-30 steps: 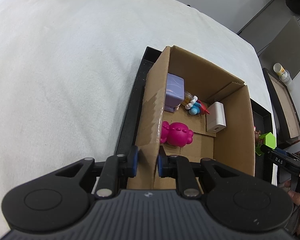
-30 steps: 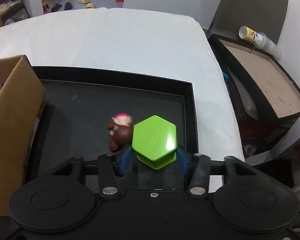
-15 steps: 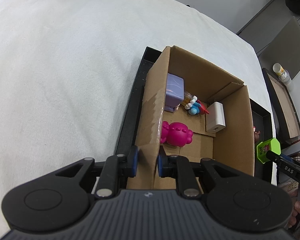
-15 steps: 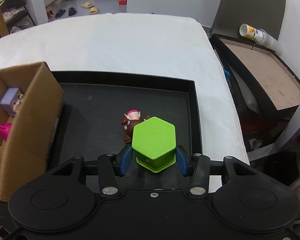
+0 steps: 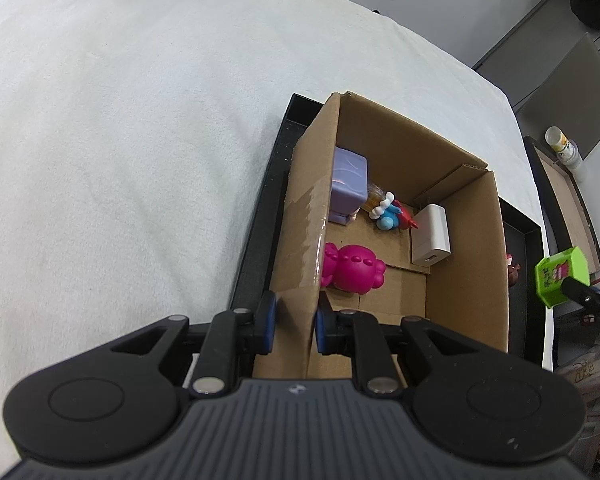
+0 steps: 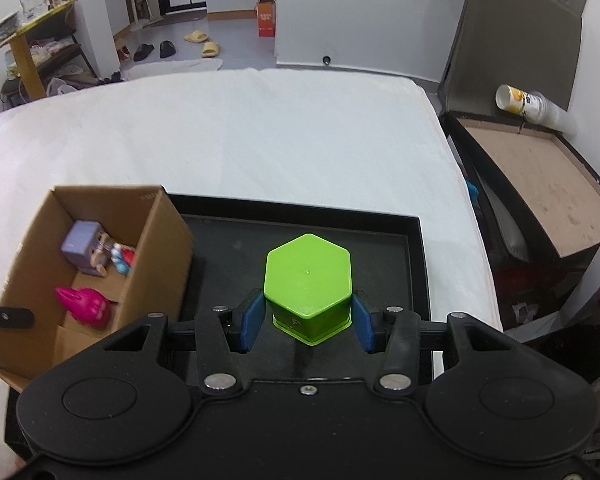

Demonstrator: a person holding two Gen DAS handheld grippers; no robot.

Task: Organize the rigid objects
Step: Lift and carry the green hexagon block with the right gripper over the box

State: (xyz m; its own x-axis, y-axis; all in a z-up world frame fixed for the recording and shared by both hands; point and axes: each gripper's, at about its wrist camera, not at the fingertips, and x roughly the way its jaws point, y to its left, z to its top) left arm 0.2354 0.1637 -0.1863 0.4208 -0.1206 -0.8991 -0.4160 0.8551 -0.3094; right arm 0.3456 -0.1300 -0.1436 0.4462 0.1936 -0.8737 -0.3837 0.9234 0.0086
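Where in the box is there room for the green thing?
Bare floor lies in the cardboard box near the corner, between pink toy figure and white charger. The far end by the purple cube is crowded.

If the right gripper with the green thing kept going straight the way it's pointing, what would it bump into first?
Most likely the floor of the black tray. The right gripper points steeply down, holding the green hexagonal container above bare tray beside the cardboard box. Depth is hard to judge.
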